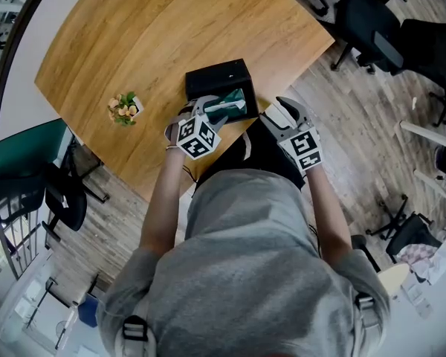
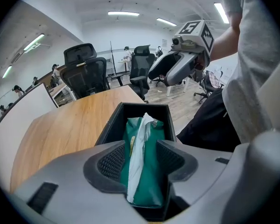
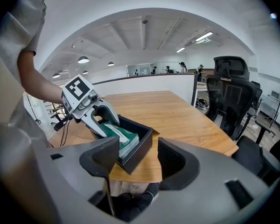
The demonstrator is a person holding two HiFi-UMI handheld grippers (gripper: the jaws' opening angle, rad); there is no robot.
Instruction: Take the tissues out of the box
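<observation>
A black open-topped box (image 1: pixel 217 79) stands near the front edge of the wooden table (image 1: pixel 134 36). A green tissue pack (image 2: pixel 147 171) lies in it, with a white tissue (image 2: pixel 139 148) sticking out of its slit. My left gripper (image 2: pixel 141 160) reaches into the box, and its pads press both sides of the pack. In the head view this left gripper (image 1: pixel 208 114) is at the box's near end. My right gripper (image 1: pixel 282 114) hangs open and empty off the table edge, right of the box. In the right gripper view, the box (image 3: pixel 139 148) lies just past the right gripper (image 3: pixel 137 160).
A small pot of flowers (image 1: pixel 125 108) stands on the table left of the box. Black office chairs (image 1: pixel 372 21) stand on the wooden floor to the right and a dark chair (image 1: pixel 63 195) on the left. The person's torso fills the near side.
</observation>
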